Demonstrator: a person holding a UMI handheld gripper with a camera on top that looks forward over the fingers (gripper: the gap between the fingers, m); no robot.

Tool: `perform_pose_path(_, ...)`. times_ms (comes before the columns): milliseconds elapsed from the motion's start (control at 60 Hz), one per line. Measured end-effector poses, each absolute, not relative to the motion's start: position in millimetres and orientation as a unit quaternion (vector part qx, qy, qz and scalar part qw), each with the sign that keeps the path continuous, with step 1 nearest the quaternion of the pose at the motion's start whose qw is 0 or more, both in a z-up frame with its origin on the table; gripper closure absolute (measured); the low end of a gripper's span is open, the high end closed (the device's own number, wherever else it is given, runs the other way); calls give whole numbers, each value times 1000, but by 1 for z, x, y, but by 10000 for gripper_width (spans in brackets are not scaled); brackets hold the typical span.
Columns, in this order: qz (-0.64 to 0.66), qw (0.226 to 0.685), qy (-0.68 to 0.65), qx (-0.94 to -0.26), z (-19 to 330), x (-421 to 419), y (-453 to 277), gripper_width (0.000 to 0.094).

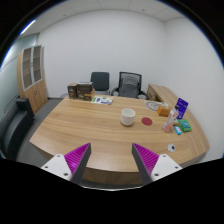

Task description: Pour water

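A white cup (127, 116) stands near the middle of the long wooden table (90, 130), beyond my fingers. A small red item (146, 121) lies just right of it. My gripper (112, 160) hangs over the table's near edge, open and empty, with its purple pads (77, 158) wide apart. No water vessel can be made out for certain among the items on the table.
Brown boxes (78, 90) and papers (102, 99) sit at the table's far side. Teal and coloured packets (181, 125) and a purple box (183, 103) lie at the right end. Office chairs (127, 84) stand behind the table, a black chair (14, 128) at the left, a cabinet (34, 75) by the wall.
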State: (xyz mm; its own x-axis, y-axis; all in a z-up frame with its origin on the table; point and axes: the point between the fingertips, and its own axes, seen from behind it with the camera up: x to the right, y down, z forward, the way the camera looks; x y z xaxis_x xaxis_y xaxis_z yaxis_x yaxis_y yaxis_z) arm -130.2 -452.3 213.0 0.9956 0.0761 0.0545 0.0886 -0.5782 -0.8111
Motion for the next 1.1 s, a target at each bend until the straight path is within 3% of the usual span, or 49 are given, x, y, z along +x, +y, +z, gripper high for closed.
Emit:
perform_pose_path(183,-38,461,-17,-886,202,-65,-447,81)
perform_pose_path(433,-84,465,32,-881,155,101,-403,79)
perform_pose_path(717,-91,512,45,-853,114,232,-270,78)
perform_pose_path(917,-48,529,58,-845,81,270,-173,87)
perform_pose_path(1000,-39,532,49,-844,66,272,-146,163)
perform_pose_path(1100,-29,534,44,-844,52,274,-127,341)
